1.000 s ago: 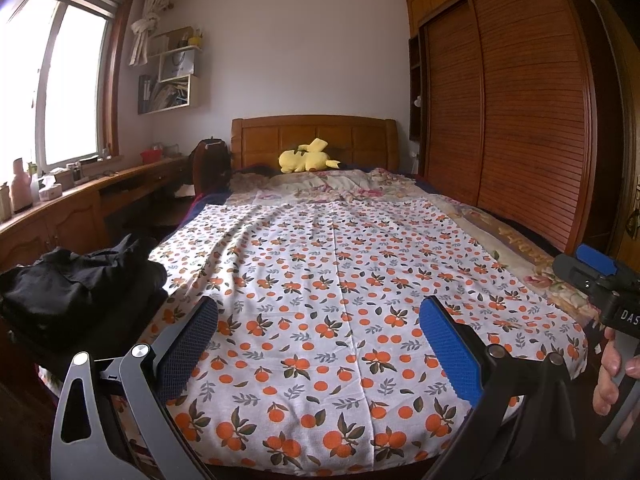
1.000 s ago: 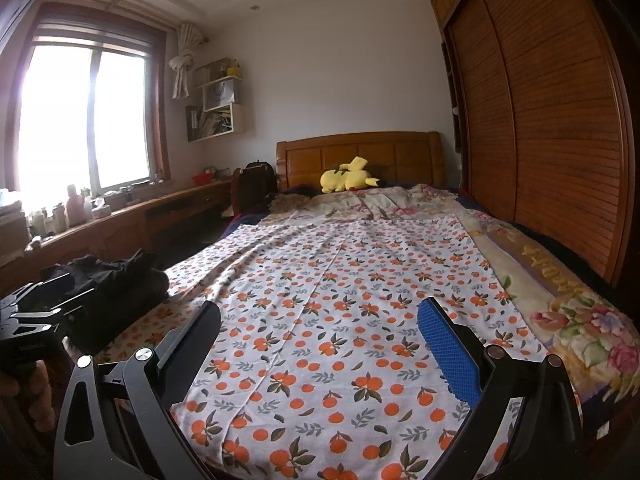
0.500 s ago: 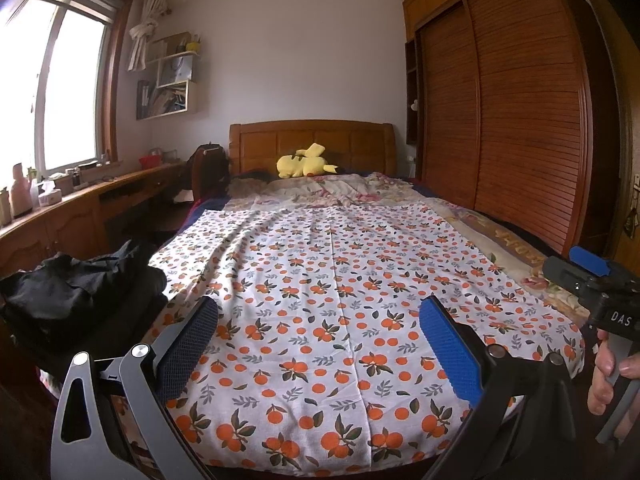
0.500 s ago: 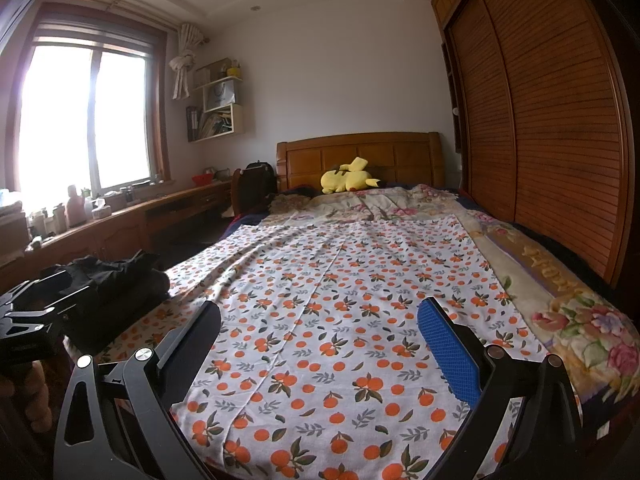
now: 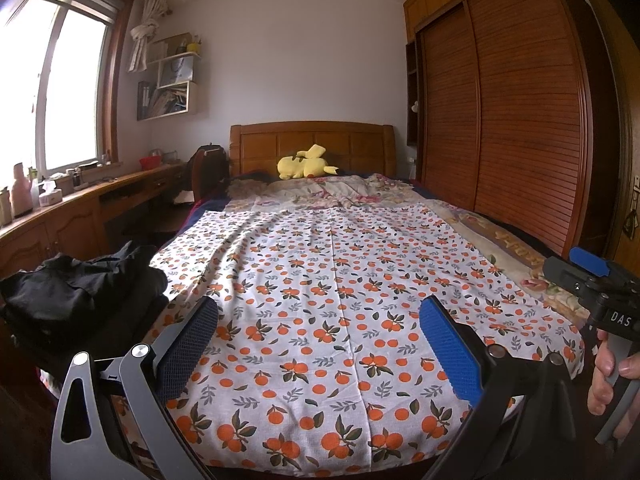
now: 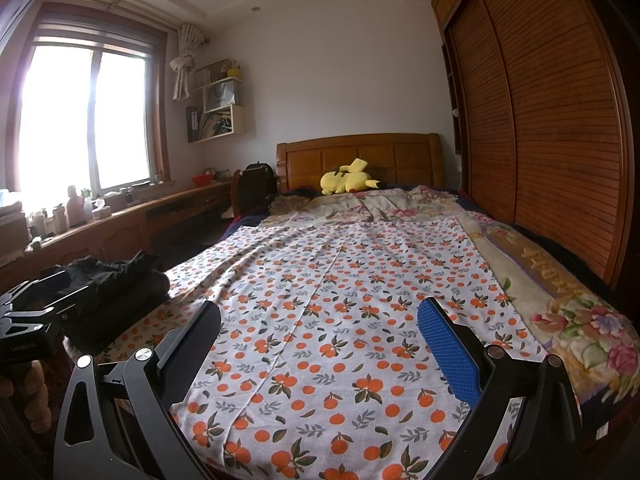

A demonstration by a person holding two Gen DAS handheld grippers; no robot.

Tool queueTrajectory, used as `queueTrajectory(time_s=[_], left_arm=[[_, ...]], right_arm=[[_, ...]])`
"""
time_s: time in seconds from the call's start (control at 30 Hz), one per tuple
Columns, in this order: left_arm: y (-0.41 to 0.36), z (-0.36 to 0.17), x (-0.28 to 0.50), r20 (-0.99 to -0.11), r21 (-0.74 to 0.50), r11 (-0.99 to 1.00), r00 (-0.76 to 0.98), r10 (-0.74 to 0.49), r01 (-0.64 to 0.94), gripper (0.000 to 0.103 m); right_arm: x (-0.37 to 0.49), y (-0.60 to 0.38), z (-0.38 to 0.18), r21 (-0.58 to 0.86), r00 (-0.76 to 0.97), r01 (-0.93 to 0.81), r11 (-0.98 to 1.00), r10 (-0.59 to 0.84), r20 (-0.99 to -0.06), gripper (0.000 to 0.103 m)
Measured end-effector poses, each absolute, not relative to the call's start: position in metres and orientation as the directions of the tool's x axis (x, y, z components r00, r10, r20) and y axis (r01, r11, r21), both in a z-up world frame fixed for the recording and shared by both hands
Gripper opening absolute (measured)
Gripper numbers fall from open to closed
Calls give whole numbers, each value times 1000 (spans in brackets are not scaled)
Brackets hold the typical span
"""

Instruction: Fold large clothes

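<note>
A large white cloth printed with oranges (image 5: 332, 280) (image 6: 344, 304) lies spread flat over the bed, reaching its foot. A heap of black clothes (image 5: 76, 292) (image 6: 108, 280) sits at the bed's left edge. My left gripper (image 5: 320, 320) hovers open above the cloth's near end, nothing between its blue pads. My right gripper (image 6: 320, 324) is open too, over the near right part of the cloth. Seen from the left wrist, the right gripper's body (image 5: 592, 292) shows at the far right, held by a hand (image 5: 612, 376).
A floral bedspread (image 6: 560, 292) lies under the cloth along the right side. A yellow plush toy (image 5: 304, 166) rests by the wooden headboard (image 5: 312, 140). A tall wooden wardrobe (image 5: 500, 120) lines the right wall; a long desk (image 5: 80, 204) with bottles runs under the window.
Both views have tilted slightly upward and back, so more ceiling shows. Neither gripper has changed its opening and the cloth has not moved.
</note>
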State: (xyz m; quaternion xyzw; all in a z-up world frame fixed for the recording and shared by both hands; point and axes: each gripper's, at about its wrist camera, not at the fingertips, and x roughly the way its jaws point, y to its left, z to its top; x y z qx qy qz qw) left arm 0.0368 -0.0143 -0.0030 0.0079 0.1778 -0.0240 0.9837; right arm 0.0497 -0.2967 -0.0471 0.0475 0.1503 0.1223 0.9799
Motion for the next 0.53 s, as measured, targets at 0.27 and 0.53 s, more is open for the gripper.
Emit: queueTrajectory(time_s=[0.27, 0.53], left_arm=[[-14, -4, 37, -350, 6, 999, 936, -45, 50, 101], [-14, -4, 36, -349, 6, 999, 936, -46, 51, 101]], right_arm=[[51, -298, -45, 131, 924, -227, 965, 256, -285, 95], [52, -300, -44, 130, 924, -226, 965, 255, -284, 95]])
